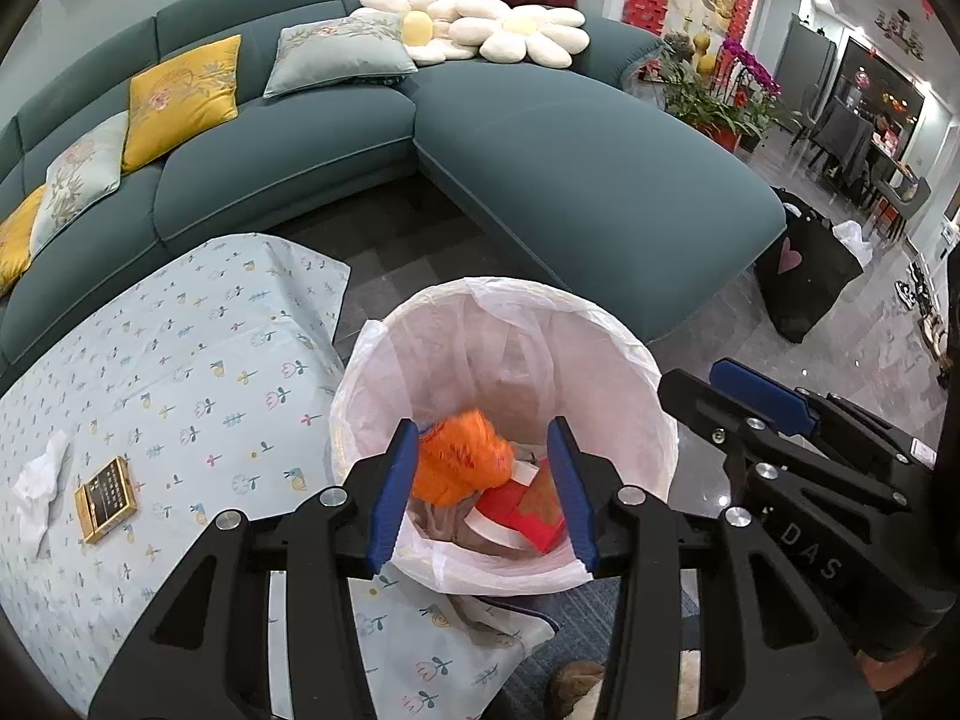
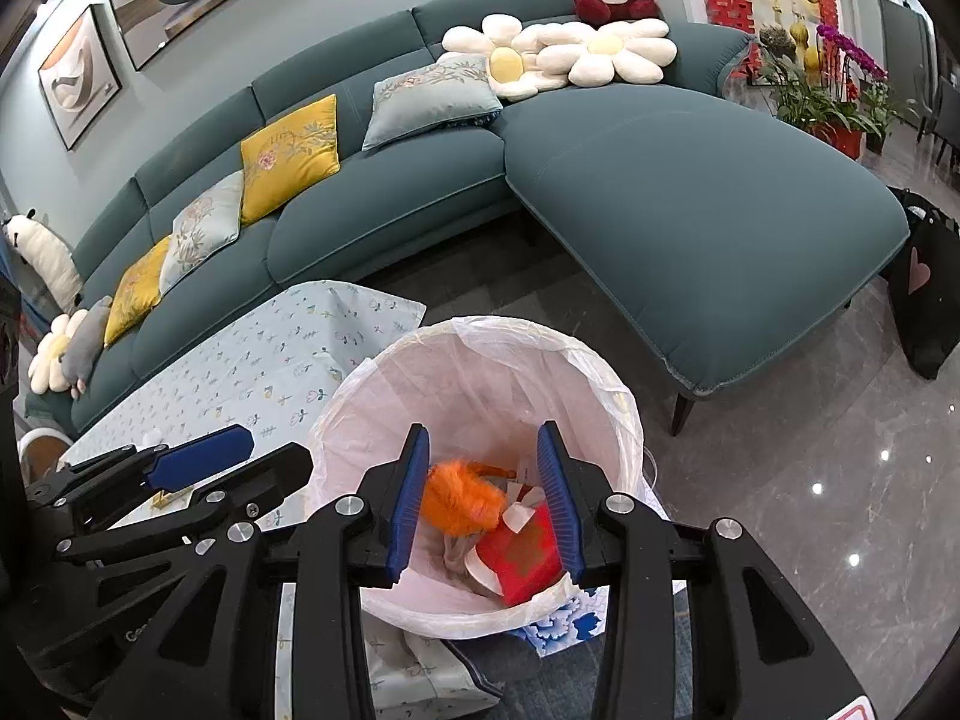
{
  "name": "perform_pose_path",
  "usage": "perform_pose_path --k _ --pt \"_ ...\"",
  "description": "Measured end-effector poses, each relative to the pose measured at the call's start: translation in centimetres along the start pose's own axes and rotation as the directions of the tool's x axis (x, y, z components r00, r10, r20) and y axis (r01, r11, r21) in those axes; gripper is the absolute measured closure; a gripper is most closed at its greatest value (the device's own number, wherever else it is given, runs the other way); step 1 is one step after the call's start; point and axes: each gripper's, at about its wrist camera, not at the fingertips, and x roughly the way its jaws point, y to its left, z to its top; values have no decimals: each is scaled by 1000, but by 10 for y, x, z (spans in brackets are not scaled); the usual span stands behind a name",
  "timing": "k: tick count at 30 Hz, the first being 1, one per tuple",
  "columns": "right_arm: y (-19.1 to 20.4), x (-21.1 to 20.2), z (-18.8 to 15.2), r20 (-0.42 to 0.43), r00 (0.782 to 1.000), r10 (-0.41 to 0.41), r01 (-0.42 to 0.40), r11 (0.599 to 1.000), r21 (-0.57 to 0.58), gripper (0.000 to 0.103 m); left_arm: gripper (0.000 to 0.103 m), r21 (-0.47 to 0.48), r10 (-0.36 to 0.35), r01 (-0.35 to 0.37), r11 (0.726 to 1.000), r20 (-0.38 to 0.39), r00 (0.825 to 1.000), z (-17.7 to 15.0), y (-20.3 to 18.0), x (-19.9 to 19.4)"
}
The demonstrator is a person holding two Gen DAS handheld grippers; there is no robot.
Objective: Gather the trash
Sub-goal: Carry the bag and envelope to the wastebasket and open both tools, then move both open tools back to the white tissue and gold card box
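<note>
A bin (image 1: 600,312) lined with a white bag stands on the floor beside the table. In it lie a fluffy orange item (image 1: 462,462), slightly blurred, and a red box (image 1: 522,510). My left gripper (image 1: 485,423) hangs open over the bin's mouth, and its pads press on nothing. My right gripper (image 2: 483,429) is open over the same bin (image 2: 600,360), above the orange item (image 2: 462,498) and the red box (image 2: 522,558). Each gripper shows at the edge of the other's view. A crumpled white tissue (image 1: 39,480) and a small gold box (image 1: 108,498) lie on the table.
The table under a floral cloth (image 1: 180,372) is left of the bin. A teal corner sofa (image 1: 540,180) with cushions runs behind. A black bag (image 1: 810,276) stands on the glossy floor at the right. A blue-patterned paper (image 2: 570,624) lies under the bin's near side.
</note>
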Motion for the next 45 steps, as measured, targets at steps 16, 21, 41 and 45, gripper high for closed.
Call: perform_pose_path --k 16,21,41,45 --pt "50 -13 -1 16 1000 4 -2 997 -83 56 51 -105 43 -39 994 42 998 -13 49 -34" --pt "72 -16 -2 16 1000 11 -9 993 -115 52 49 -153 64 -55 987 59 996 -20 74 -47" --pt "207 5 -34 -70 994 89 -105 956 -275 39 30 -406 255 -221 887 31 967 -95 235 -94" --pt "242 19 -47 -103 989 108 -135 941 -311 32 27 -449 299 -263 854 12 954 -113 273 -101"
